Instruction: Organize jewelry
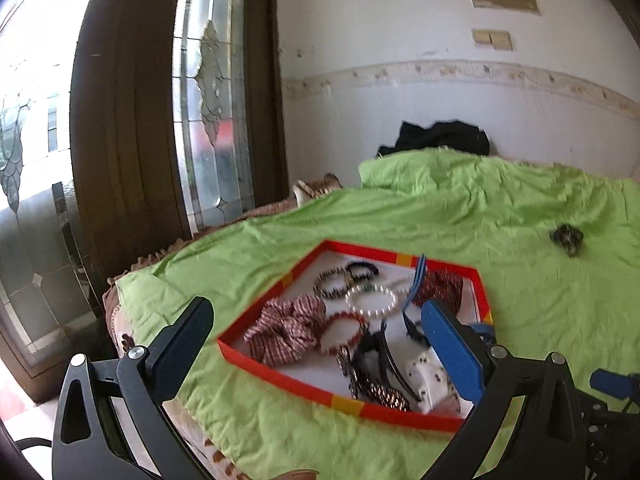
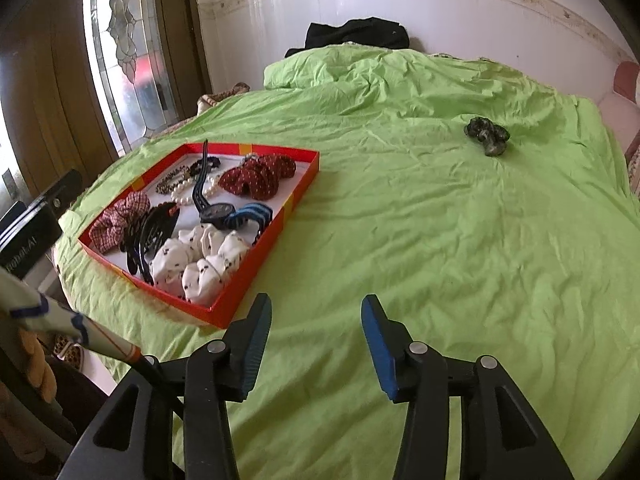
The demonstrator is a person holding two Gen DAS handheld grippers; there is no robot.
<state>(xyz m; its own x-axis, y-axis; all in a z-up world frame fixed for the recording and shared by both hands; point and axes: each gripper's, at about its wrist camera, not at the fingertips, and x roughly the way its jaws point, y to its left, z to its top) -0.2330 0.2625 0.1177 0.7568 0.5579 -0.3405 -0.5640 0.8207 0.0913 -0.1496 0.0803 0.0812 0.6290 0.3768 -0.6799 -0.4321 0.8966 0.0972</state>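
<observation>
A red tray [image 1: 352, 249] [image 2: 256, 264] lies on the green sheet and holds several pieces. Among them are a plaid scrunchie [image 1: 286, 330], a white dotted scrunchie [image 2: 200, 258], a red dotted scrunchie [image 2: 258, 176], a pearl bracelet [image 1: 372, 300], a black claw clip [image 2: 150, 236] and a blue one [image 2: 250, 216]. A dark patterned scrunchie [image 1: 566, 237] [image 2: 487, 133] lies alone on the sheet, far right of the tray. My left gripper [image 1: 316, 312] hangs open over the tray's near side, holding nothing. Open and empty, my right gripper [image 2: 316, 302] hovers above bare sheet just right of the tray's near corner.
The green sheet [image 2: 440, 240] covers a bed that ends at the left near a wooden door with patterned glass [image 1: 208, 100]. A black garment [image 2: 356, 34] lies at the far end against the tiled wall. A sleeve [image 2: 40, 312] shows at the lower left.
</observation>
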